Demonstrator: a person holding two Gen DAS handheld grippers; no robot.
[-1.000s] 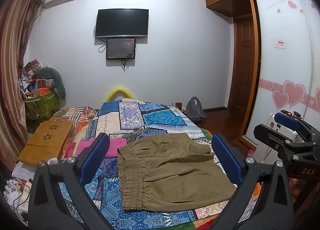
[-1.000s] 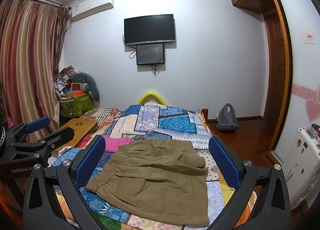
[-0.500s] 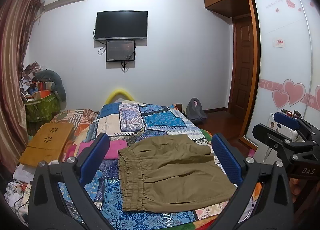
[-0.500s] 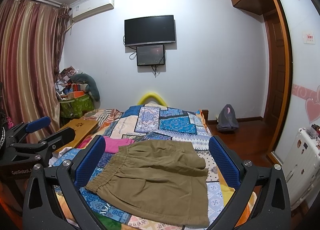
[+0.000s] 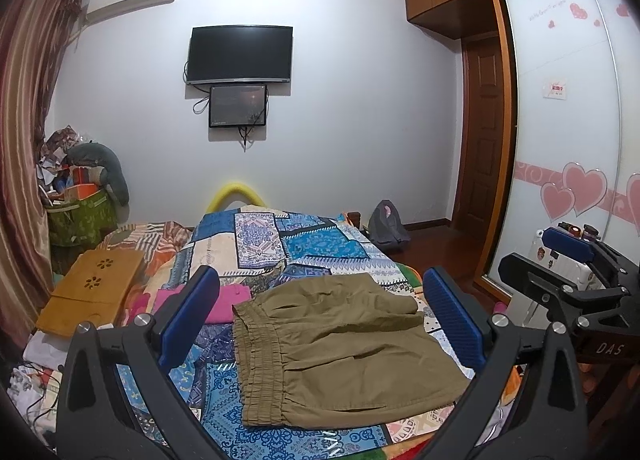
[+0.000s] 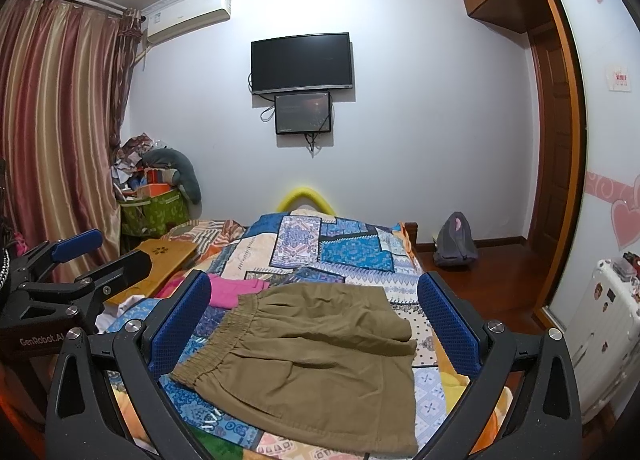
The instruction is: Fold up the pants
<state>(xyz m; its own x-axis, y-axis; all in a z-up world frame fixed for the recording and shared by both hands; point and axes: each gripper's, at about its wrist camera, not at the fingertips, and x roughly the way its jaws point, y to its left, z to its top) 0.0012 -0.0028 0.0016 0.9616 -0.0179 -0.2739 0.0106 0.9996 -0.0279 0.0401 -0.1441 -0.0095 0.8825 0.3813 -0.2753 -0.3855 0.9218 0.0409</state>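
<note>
Olive-brown pants [image 5: 336, 348] lie folded on the patchwork bedspread [image 5: 312, 248], waistband to the left; they also show in the right wrist view [image 6: 316, 360]. My left gripper [image 5: 320, 320] is open and empty, held above the near edge of the pants. My right gripper [image 6: 314, 324] is open and empty, also above the near side of the pants. The right gripper shows at the right of the left wrist view [image 5: 568, 272], and the left gripper shows at the left of the right wrist view [image 6: 68, 272].
A pink garment [image 5: 224, 300] lies on the bed left of the pants. A wooden lap table [image 5: 92, 292] sits at the bed's left. A green bin [image 6: 154, 212] with clutter stands by the curtain. A grey backpack [image 6: 456, 240] is on the floor. A white radiator [image 6: 604, 332] stands right.
Both views have shifted only slightly; the pants lie unchanged and both grippers stay open.
</note>
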